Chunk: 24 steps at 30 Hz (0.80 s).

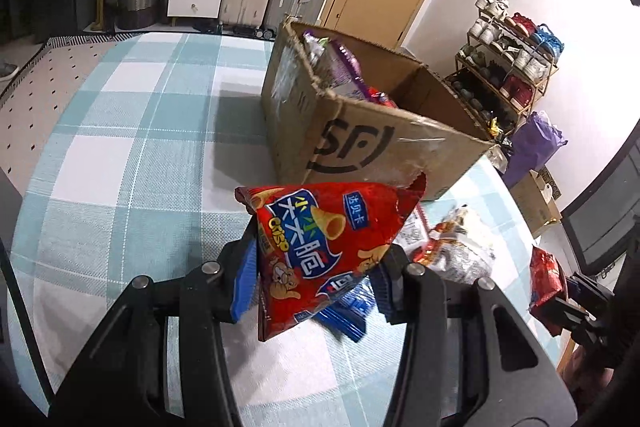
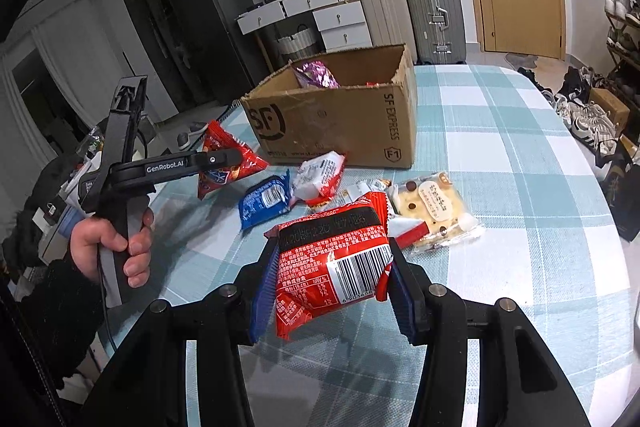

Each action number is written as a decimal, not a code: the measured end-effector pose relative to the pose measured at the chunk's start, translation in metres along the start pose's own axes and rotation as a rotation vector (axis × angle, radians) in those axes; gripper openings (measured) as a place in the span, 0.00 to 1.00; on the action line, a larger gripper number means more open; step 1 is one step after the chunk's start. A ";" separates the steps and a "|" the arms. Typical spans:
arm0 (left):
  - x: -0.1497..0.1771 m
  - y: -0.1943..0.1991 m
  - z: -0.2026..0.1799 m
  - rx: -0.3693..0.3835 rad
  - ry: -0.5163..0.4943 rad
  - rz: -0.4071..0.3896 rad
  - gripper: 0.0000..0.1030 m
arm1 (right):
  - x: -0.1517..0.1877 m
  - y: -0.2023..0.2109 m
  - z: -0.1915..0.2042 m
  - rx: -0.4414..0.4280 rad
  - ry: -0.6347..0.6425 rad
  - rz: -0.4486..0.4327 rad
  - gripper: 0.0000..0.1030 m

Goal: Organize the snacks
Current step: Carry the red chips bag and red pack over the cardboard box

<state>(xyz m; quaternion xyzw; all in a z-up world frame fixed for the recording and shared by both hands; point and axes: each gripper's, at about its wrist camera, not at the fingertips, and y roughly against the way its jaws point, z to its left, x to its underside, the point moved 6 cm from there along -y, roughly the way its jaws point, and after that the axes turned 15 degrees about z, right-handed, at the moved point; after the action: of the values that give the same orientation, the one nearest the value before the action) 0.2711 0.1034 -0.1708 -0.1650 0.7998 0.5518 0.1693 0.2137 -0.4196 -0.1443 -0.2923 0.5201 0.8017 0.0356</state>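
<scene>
Above the checked tablecloth (image 2: 500, 155) I have 2 packets in the air at once, so I judge the step in hand to be the carry toward the cardboard box (image 2: 332, 123), which already has a purple packet (image 2: 316, 75) and something red inside. My left gripper (image 1: 316, 267) has its jaws closed on a red crisp bag (image 1: 320, 247), pinched low on the bag so that it stands up tilted just short of the box's near wall. My right gripper (image 2: 332, 279) has its jaws clamped on a red packet with a barcode (image 2: 336, 259), held clear of the table and well back from the box. On the cloth near the box lie a blue packet (image 2: 266, 201), a red-and-white packet (image 2: 320, 177) and a pale cake in clear wrap (image 2: 432, 211). Next, I think each packet needs lifting above the box rim, moving over the open top and releasing, 1 at a time so the 2 grippers do not crowd each other.
</scene>
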 end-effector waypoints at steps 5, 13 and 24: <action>0.005 0.026 -0.010 0.008 -0.009 -0.035 0.43 | -0.006 0.012 0.007 -0.003 0.013 -0.028 0.49; 0.001 0.060 -0.027 0.007 -0.007 -0.040 0.43 | -0.035 0.040 0.019 0.028 0.076 -0.090 0.49; -0.025 0.119 -0.078 0.014 -0.090 -0.081 0.44 | -0.096 0.079 0.027 0.019 0.081 -0.195 0.49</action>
<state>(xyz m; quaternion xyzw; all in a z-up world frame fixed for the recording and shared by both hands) 0.2327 0.0719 -0.0345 -0.1712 0.7878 0.5458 0.2285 0.2531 -0.4086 -0.0235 -0.3733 0.4979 0.7770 0.0950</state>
